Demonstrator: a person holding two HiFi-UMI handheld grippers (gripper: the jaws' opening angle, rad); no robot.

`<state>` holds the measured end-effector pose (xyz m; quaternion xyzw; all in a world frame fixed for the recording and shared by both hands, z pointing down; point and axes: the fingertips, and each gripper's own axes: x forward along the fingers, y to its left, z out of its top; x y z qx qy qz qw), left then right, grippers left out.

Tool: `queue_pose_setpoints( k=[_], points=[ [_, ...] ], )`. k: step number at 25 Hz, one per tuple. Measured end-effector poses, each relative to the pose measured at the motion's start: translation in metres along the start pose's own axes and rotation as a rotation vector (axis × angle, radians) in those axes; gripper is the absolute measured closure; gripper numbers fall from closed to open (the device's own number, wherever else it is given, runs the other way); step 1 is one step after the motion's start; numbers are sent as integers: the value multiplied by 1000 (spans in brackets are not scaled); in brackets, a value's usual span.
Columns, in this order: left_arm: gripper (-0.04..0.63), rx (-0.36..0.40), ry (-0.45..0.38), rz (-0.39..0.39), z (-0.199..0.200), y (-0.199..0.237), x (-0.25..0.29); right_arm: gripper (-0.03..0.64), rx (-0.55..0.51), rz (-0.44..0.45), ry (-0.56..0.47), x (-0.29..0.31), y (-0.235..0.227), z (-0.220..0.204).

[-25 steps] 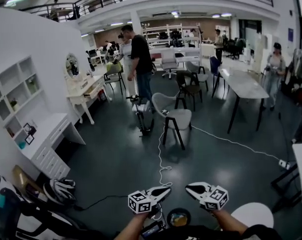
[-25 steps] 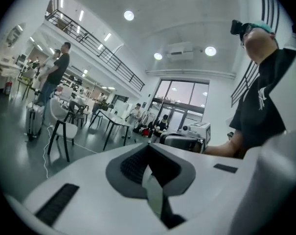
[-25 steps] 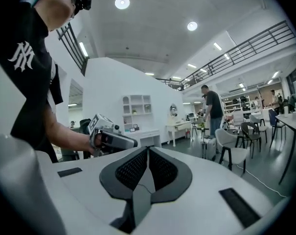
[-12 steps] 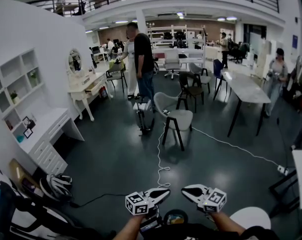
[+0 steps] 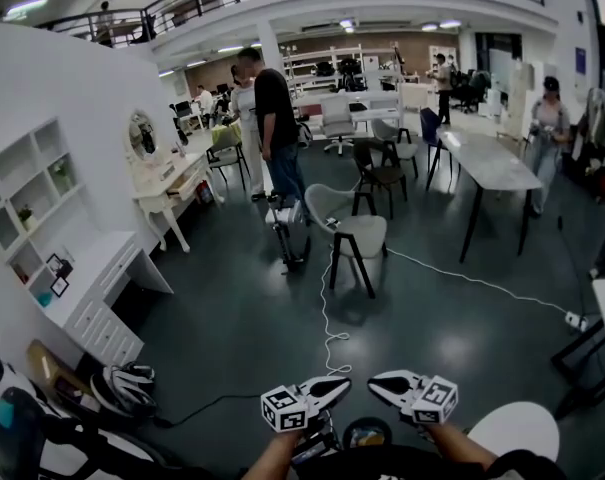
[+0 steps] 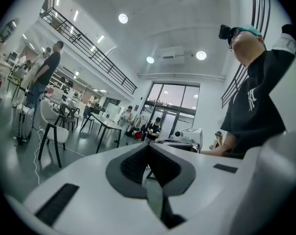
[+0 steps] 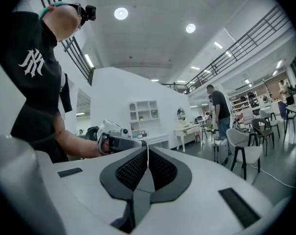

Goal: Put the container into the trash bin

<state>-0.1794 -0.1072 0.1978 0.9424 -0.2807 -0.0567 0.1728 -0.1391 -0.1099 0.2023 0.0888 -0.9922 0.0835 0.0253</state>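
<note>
In the head view both grippers hang at the bottom edge, held level, tips turned toward each other and a short gap apart. My left gripper (image 5: 342,381) is shut, with nothing between its dark ribbed pads (image 6: 138,163). My right gripper (image 5: 375,381) is also shut and empty, its pads (image 7: 160,168) pressed together. The right gripper view shows the left gripper (image 7: 119,140) in a hand. A small round dark-rimmed object (image 5: 367,433) sits just below the grippers; I cannot tell what it is. No container or trash bin is recognisable in any view.
Dark floor stretches ahead with a white cable (image 5: 329,313) running to a grey chair (image 5: 354,236) and a suitcase (image 5: 289,233). A person (image 5: 275,118) stands beyond. A long table (image 5: 492,163) is right, a white desk (image 5: 100,268) left, a white round surface (image 5: 512,431) lower right.
The head view sways slightly. Both grippers stay shut and keep their place near the bottom edge.
</note>
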Motion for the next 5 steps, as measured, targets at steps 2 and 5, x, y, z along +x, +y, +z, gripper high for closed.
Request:
queue_pose_setpoints(
  k=[2,5],
  points=[
    [592,5,-1,-7,0,1,0,577,-1,-5,-5,0,-2,0],
    [592,10,-1,-11,1,2,2,577,13,-8,-21,-1,-4,-2]
  ],
)
